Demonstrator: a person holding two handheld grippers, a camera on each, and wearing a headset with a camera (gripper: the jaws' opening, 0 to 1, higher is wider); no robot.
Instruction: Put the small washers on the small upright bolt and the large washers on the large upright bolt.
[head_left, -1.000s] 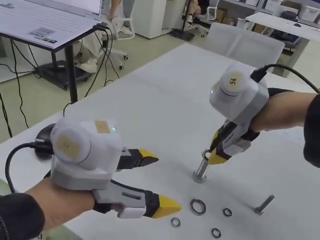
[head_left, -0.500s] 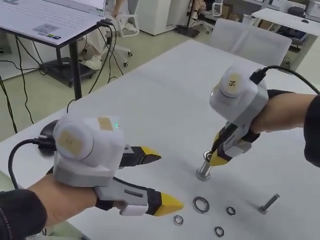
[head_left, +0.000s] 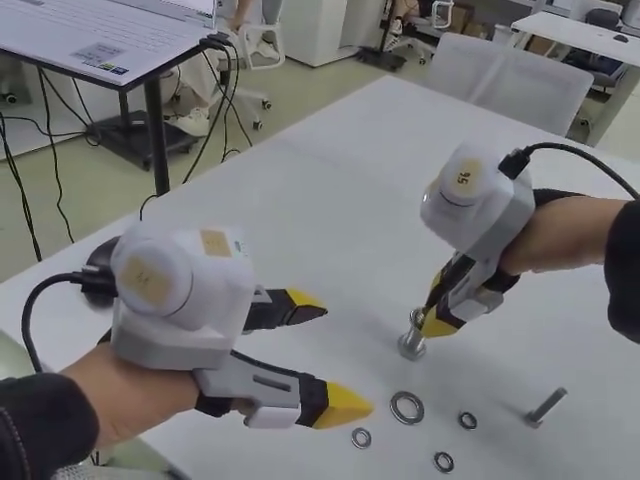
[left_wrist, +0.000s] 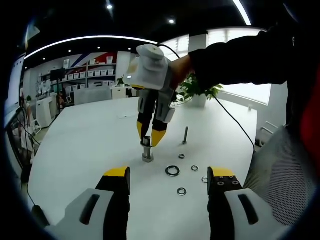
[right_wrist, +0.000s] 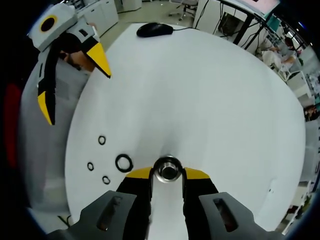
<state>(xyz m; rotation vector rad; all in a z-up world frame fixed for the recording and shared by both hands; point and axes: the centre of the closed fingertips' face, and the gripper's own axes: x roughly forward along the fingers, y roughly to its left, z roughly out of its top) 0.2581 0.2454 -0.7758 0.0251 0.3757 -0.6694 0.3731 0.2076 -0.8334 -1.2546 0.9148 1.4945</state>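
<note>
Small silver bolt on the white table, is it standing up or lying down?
Lying down: the small silver bolt rests on its side on the white table, unlike the big upright bolt.

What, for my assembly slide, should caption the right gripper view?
Right tool holding a large silver metal washer over the large upright steel bolt, four loose washers on the white table.

lg bolt (head_left: 411, 345) upright, washer (right_wrist: 168, 159) at top; lg washer (head_left: 406, 407) + 3 sm washers (head_left: 361, 437) flat nearby; sm bolt (head_left: 545, 407) on side

Large upright bolt (head_left: 411, 340) — bright, glossy metal; loose washers (head_left: 406, 407) beside it shiny metal too — table (head_left: 330, 200) smooth, matt white.
</note>
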